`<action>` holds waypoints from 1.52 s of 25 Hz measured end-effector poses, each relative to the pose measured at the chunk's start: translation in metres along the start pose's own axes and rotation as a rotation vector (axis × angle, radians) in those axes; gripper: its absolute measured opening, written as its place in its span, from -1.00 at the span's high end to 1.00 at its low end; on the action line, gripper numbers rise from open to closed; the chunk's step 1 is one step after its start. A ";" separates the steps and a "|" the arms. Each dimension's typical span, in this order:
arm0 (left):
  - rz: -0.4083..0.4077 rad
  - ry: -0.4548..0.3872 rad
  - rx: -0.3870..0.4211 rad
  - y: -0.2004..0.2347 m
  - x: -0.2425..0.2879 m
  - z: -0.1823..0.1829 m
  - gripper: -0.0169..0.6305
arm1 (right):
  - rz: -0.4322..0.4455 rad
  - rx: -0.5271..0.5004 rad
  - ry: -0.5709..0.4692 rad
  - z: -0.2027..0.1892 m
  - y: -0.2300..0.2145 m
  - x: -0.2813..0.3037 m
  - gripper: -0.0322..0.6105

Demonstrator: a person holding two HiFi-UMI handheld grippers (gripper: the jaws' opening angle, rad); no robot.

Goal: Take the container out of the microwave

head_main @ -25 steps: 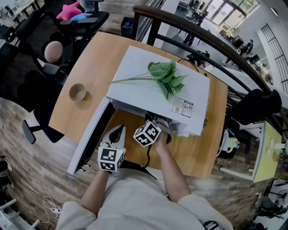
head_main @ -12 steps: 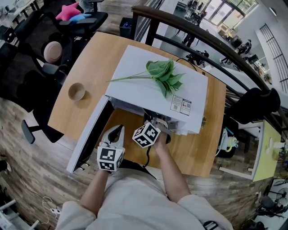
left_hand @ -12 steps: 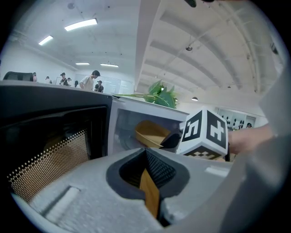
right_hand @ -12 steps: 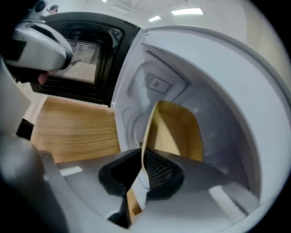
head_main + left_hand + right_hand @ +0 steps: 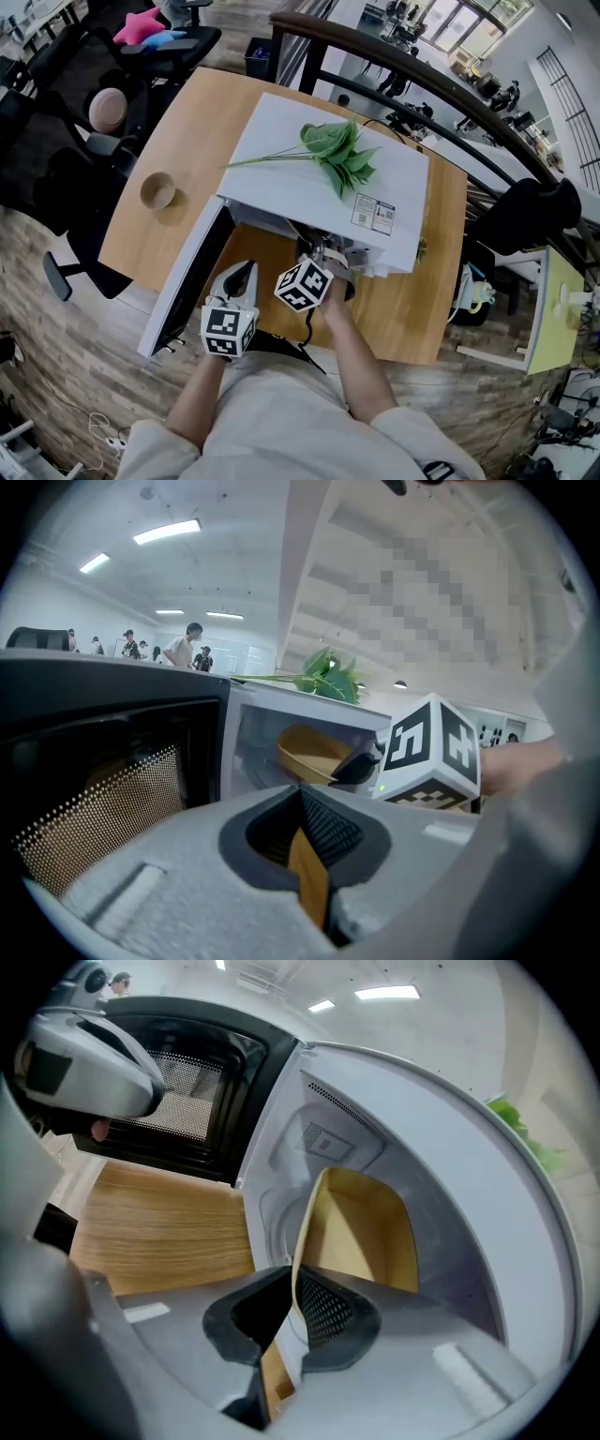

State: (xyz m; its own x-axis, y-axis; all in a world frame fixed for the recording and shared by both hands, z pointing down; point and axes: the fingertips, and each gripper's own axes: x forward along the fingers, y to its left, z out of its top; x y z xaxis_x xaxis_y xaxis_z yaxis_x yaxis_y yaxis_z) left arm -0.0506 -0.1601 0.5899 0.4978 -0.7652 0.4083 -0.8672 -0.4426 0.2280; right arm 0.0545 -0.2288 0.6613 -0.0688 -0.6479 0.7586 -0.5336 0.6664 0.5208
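Note:
A white microwave [image 5: 309, 183] stands on a wooden table [image 5: 187, 131], its door [image 5: 183, 286] swung open to the left. Inside the cavity lies a tan container [image 5: 366, 1232], tilted, which also shows in the left gripper view [image 5: 309, 754]. My right gripper [image 5: 292, 1288] reaches into the cavity and is shut on the container's near rim; in the head view its marker cube [image 5: 302, 284] sits just outside the opening. My left gripper [image 5: 302, 803] hangs in front of the open door, shut and holding nothing, with its jaws [image 5: 239, 279] pointing at the microwave.
A green leafy sprig [image 5: 342, 155] lies on the microwave's top. A small bowl [image 5: 157, 190] sits on the table's left part. Office chairs [image 5: 56, 178] crowd the left side, and a dark railing [image 5: 422, 75] runs behind the table.

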 end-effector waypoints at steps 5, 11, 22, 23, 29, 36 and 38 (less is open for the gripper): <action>-0.008 -0.002 0.004 -0.005 -0.002 0.000 0.94 | 0.005 -0.002 -0.010 -0.001 0.005 -0.006 0.79; -0.008 -0.003 0.007 -0.006 -0.006 -0.002 0.94 | 0.005 -0.010 -0.017 -0.002 0.011 -0.012 0.79; -0.012 -0.007 0.014 -0.015 -0.011 -0.002 0.94 | 0.003 -0.033 -0.031 -0.003 0.020 -0.026 0.79; -0.011 -0.008 0.015 -0.015 -0.012 -0.002 0.94 | 0.002 -0.037 -0.029 -0.004 0.021 -0.027 0.79; -0.007 -0.013 0.016 -0.017 -0.015 -0.001 0.94 | 0.006 -0.050 -0.029 -0.009 0.026 -0.034 0.79; -0.005 -0.012 0.016 -0.021 -0.017 -0.004 0.94 | 0.011 -0.068 -0.045 -0.014 0.033 -0.043 0.79; -0.007 -0.014 0.019 -0.023 -0.017 -0.004 0.94 | 0.014 -0.071 -0.050 -0.015 0.036 -0.046 0.79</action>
State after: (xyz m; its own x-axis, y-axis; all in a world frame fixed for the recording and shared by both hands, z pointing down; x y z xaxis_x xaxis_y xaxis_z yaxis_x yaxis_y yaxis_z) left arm -0.0391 -0.1346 0.5809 0.5037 -0.7686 0.3944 -0.8637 -0.4562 0.2141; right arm 0.0514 -0.1699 0.6511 -0.1188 -0.6546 0.7466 -0.4713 0.6990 0.5379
